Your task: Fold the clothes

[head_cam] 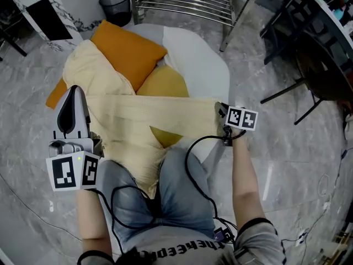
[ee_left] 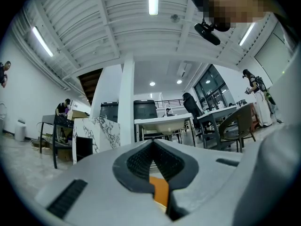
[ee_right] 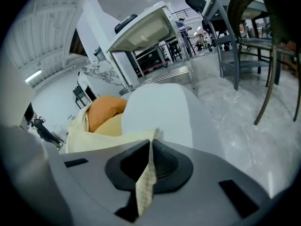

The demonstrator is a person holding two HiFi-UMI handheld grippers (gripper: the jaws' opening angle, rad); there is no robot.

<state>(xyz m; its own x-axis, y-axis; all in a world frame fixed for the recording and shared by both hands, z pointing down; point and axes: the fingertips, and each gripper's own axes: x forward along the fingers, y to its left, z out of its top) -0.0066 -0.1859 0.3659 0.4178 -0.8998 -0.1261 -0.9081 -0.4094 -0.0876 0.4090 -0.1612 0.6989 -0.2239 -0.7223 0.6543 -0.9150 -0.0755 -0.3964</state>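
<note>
A pale yellow garment [head_cam: 138,123] lies spread across a white round seat [head_cam: 201,59], with its near edge hanging over my lap. An orange cloth [head_cam: 127,51] and a mustard cloth [head_cam: 162,81] rest behind it. My right gripper [head_cam: 219,112] is at the garment's right edge and shut on it. In the right gripper view a strip of the yellow fabric [ee_right: 146,182] is pinched between the pads [ee_right: 164,161] of the right gripper [ee_right: 151,142]. My left gripper [head_cam: 75,89] is raised at the garment's left side. In the left gripper view the left gripper [ee_left: 153,145] has its jaws together with nothing clamped at the tips.
A black mesh bin [head_cam: 117,5] and a metal rack [head_cam: 187,4] stand behind the seat. A dark chair [head_cam: 309,65] is at the right and a marble-patterned cabinet [head_cam: 47,15] at the far left. Grey marble floor [head_cam: 265,148] surrounds the seat. Black cables [head_cam: 190,159] run across my lap.
</note>
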